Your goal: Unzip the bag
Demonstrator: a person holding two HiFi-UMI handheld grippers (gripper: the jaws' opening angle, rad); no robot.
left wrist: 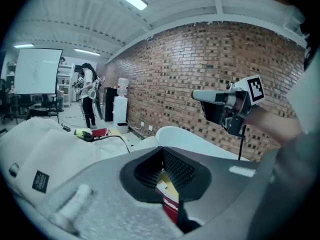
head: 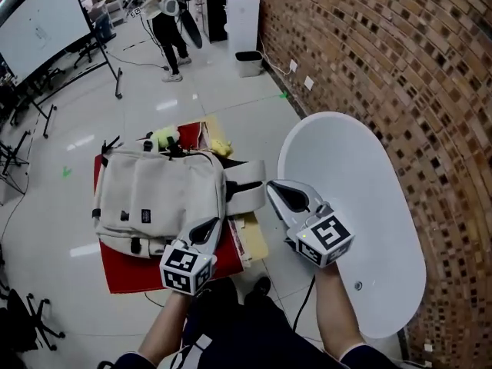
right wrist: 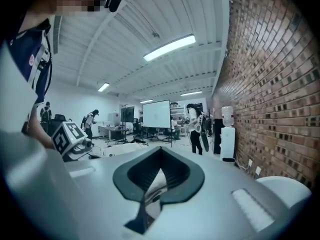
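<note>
Head view: bag (head: 154, 194) beside white table (head: 361, 175) edge

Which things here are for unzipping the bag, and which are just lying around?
For the job:
- beige fabric backpack
- left hand-held gripper
- right hand-held gripper

Just lying about:
- red cloth under the backpack
- white oval table
- yellow-green fuzzy toy
- white water dispenser
</note>
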